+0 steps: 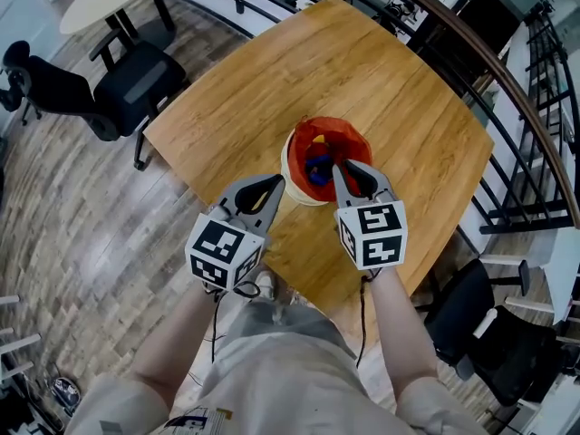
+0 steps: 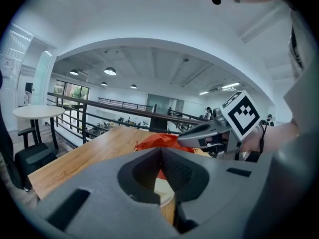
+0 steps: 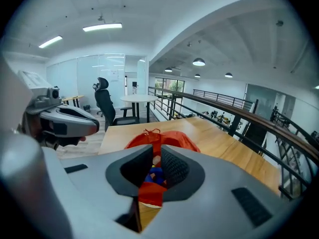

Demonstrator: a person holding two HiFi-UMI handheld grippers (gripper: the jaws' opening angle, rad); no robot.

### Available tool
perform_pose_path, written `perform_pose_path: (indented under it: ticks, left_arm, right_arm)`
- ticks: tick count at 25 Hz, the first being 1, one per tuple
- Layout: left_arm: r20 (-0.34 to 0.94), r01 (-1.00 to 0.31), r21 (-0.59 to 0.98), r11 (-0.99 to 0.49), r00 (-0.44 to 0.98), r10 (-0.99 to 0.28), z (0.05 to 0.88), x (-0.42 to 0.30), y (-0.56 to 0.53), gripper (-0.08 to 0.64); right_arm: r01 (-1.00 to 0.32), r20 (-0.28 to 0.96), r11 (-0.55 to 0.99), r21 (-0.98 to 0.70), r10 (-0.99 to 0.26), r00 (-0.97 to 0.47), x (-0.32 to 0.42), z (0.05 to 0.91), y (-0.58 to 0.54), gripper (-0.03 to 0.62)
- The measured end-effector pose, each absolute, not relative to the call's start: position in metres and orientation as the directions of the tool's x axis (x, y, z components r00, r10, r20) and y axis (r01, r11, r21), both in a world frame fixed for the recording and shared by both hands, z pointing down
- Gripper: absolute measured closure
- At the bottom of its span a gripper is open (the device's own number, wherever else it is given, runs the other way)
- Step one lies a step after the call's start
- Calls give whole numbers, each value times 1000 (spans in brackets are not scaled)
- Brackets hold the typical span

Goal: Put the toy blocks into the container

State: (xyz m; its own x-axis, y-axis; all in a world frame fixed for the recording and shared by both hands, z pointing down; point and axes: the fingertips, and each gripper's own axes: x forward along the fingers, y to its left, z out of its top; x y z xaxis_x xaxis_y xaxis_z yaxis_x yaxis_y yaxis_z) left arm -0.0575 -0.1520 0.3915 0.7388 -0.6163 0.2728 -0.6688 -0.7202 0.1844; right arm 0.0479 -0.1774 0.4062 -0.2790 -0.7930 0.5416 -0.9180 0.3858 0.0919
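1. Both claws are at the white round tub with red fabric liner (image 1: pixel 304 196) on the wooden tabletop (image 1: pixel 390 80). Left claw (image 1: pixel 278 181) is together; right claw (image 1: pixel 337 166) is nearly together, nothing clamped.
2. Coloured toy blocks (image 1: pixel 317 172) sit inside the tub.
3. Risk: the right claw snags the liner and tips the tub.

The head view looks steeply down from above the person onto the wooden table (image 1: pixel 381 89). The left gripper (image 1: pixel 277 185) and right gripper (image 1: pixel 339 165) sit close below it, and the container (image 1: pixel 294 187) lies just past them. The left gripper view rides low on its gripper and faces nearly level along the jaws, across the tabletop toward the railing (image 2: pixel 120 110). The right gripper view looks along its own jaws, tilted somewhat down at the container close ahead. Each gripper view catches the other gripper at its side. All three views share the container and table.
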Motion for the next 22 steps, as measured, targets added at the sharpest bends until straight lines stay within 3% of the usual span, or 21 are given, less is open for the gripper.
perform_pose_path:
  ticks: [11, 22]
  left_arm:
    - [134, -659, 133, -740, 752, -645, 317, -60, -124, 548]
    - [-6, -677, 72, -733, 734, -679, 242, -72, -79, 548]
  right_arm:
    - [-915, 301, 368, 164, -902, -308, 47, 294, -120, 552]
    - [-899, 120, 387, 205, -922, -369, 37, 213, -57, 557]
